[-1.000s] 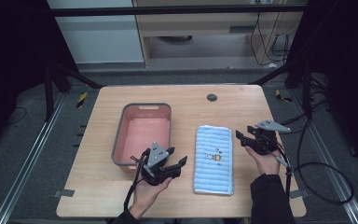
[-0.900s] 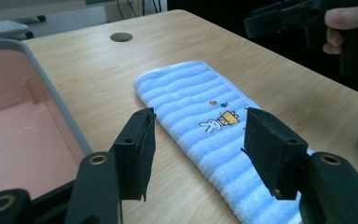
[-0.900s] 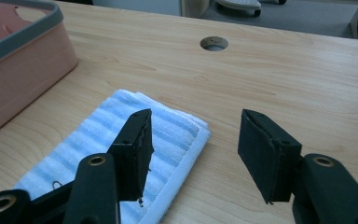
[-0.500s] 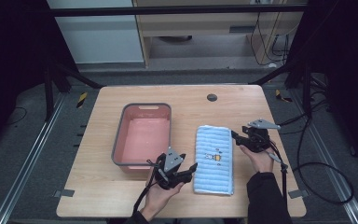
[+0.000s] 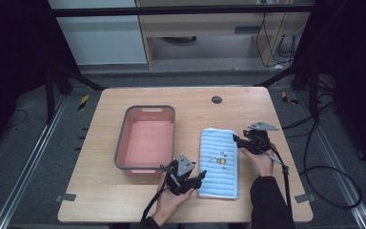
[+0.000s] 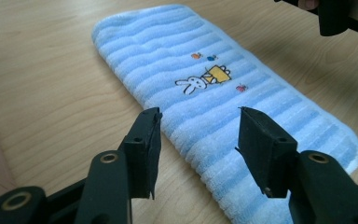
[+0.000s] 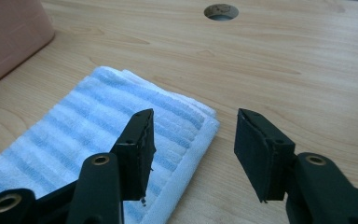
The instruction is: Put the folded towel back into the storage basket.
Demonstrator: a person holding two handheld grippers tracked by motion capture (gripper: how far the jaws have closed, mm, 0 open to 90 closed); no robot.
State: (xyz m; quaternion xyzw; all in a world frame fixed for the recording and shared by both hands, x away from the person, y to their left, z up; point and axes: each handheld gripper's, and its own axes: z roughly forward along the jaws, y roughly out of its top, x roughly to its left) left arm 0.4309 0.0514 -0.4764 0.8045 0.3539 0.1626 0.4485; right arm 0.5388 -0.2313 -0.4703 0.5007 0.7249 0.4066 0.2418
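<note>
Though folded, blue striped towel (image 5: 218,162)

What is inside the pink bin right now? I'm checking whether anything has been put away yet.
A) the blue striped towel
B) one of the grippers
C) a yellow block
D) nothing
D: the pink bin shows only its bare floor, while the folded blue striped towel lies flat on the table beside it.

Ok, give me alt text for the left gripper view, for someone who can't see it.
The left tool, its two black jaws open, is poised above the long edge of a folded light-blue striped terry towel lying on the pale wooden table. The towel bears a small embroidered white rabbit motif, and the other tool shows at top right.
</note>
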